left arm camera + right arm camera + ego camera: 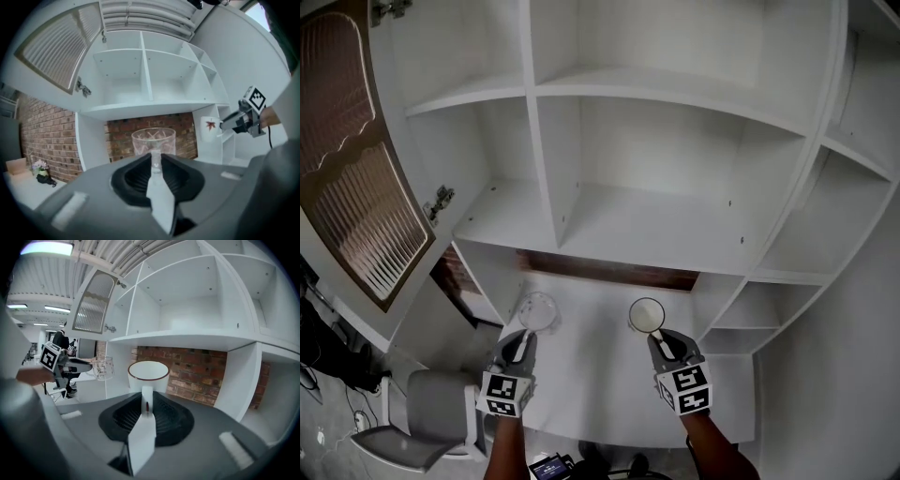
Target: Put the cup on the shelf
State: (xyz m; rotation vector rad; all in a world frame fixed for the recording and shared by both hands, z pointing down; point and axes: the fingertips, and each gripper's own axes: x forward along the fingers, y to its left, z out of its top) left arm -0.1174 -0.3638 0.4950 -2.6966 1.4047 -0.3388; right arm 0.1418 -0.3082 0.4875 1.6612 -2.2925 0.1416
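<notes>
Your left gripper (522, 345) sits at the lower left of the head view. Its forearm enters from the bottom edge and it points up-frame toward the white shelf unit (656, 239). Its jaws are clamped on what appears to be the handle of the clear glass cup (538, 310); the transparency makes this hard to confirm. Your right gripper (660, 339), at lower centre-right, holds a parallel pose with its jaws closed on the handle of the white mug (646, 315). Both cups are held in the air below the lowest shelf board, apart from each other.

You face a white shelf unit (656, 234): an upright divider (542, 122) splits its boards, and a white countertop (591, 375) lies below the shelf unit.
</notes>
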